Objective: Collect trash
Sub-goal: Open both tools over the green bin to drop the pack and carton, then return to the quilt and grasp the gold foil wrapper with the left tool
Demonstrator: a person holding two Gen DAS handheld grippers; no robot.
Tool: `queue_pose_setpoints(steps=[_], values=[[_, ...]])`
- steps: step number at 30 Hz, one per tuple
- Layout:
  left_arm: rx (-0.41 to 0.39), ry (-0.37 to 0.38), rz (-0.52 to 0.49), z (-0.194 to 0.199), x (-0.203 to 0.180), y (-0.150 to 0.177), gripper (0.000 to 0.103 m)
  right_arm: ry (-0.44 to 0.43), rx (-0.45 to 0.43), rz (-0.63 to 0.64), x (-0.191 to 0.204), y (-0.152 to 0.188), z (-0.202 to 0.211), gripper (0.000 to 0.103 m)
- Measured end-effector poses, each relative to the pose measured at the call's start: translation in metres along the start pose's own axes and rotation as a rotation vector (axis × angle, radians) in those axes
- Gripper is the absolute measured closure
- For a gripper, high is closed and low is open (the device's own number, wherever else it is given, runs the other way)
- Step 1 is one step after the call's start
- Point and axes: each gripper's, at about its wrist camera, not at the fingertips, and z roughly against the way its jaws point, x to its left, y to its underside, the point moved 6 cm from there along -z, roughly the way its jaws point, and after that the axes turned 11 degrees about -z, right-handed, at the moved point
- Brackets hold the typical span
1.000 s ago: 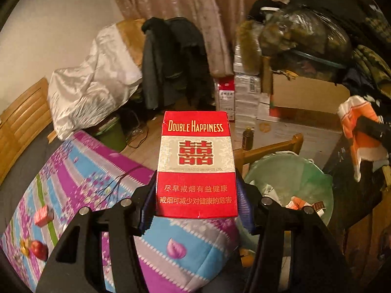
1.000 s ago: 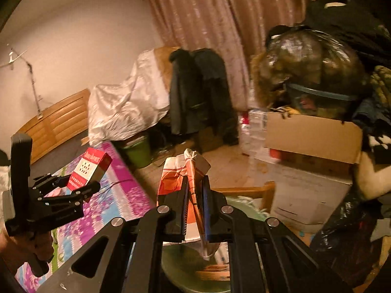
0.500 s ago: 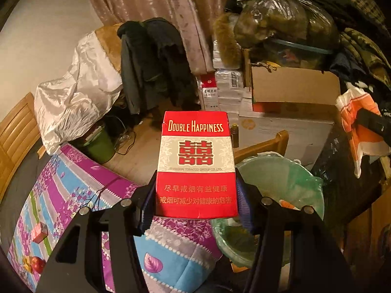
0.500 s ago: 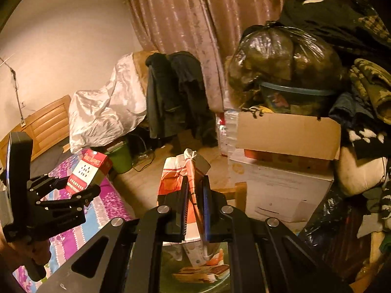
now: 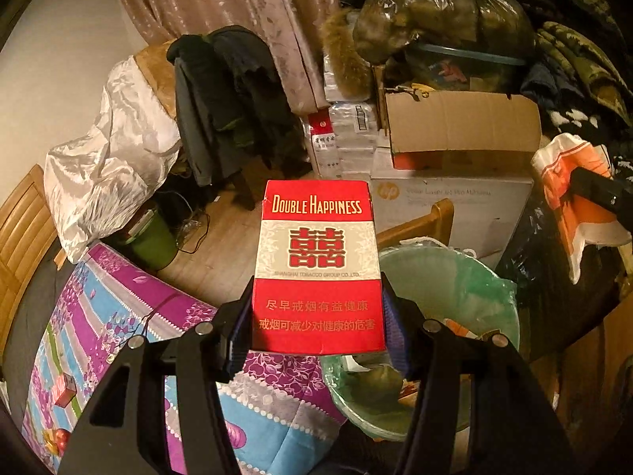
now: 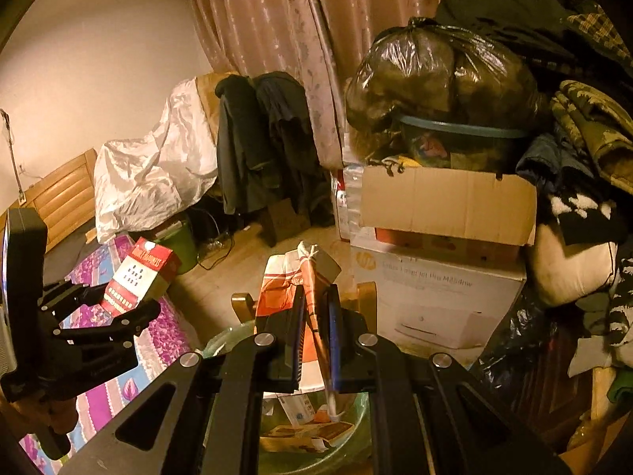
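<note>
My left gripper (image 5: pixel 316 328) is shut on a red and white cigarette pack (image 5: pixel 318 265) marked Double Happiness, held upright by its lower sides. It hangs over the bed's edge, just left of a trash bin (image 5: pixel 451 289) lined with a green bag. In the right wrist view the same pack (image 6: pixel 140 279) shows at the left in the left gripper (image 6: pixel 130 301). My right gripper (image 6: pixel 314 340) is shut on a crumpled orange and white wrapper (image 6: pixel 294 285), directly above the bin (image 6: pixel 348 447), which holds paper scraps.
A purple flowered quilt (image 5: pixel 118 336) covers the bed at lower left, with a small red box (image 5: pixel 65 390) on it. Behind the bin stand a wooden chair back (image 5: pixel 427 221), stacked cardboard boxes (image 5: pixel 455 182), a full black bag (image 6: pixel 439 79) and piled clothes. A green bucket (image 5: pixel 152 241) sits on the floor.
Both grippers have moved right toward the bin with their loads. The bin now sits closer under the cigarette pack, and the wrapper hangs lower over the bin's opening.
</note>
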Motion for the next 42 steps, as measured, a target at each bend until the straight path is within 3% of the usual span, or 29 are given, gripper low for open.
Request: queue_pose_setpoints(steps=[12, 18, 21, 22, 24, 28, 37, 42], values=[[0.032, 0.027, -0.012, -0.015, -0.008, 0.007, 0.049, -0.01, 0.045, -0.009, 0.001, 0.013, -0.015, 0.092], [0.026, 0.077, -0.002, -0.02, -0.01, 0.004, 0.049, -0.025, 0.064, -0.033, 0.0, 0.018, -0.02, 0.092], [0.01, 0.139, 0.011, -0.023, -0.013, -0.002, 0.049, -0.047, 0.068, -0.051, 0.0, 0.021, -0.023, 0.091], [0.006, 0.161, 0.01, -0.025, -0.014, -0.003, 0.048, -0.062, 0.078, -0.058, 0.001, 0.022, -0.027, 0.085], [0.017, 0.166, 0.018, -0.03, -0.013, -0.003, 0.029, -0.064, 0.091, -0.076, -0.003, 0.023, -0.033, 0.061], [0.008, 0.18, 0.069, -0.027, -0.005, -0.001, 0.025, -0.068, 0.087, -0.103, -0.008, 0.026, -0.035, 0.061], [0.019, 0.134, 0.12, -0.022, 0.013, 0.014, 0.025, -0.078, 0.062, -0.108, -0.006, 0.021, -0.028, 0.061], [0.007, 0.016, 0.137, -0.01, 0.037, 0.043, 0.024, -0.118, 0.032, -0.08, 0.016, 0.026, -0.022, 0.061]])
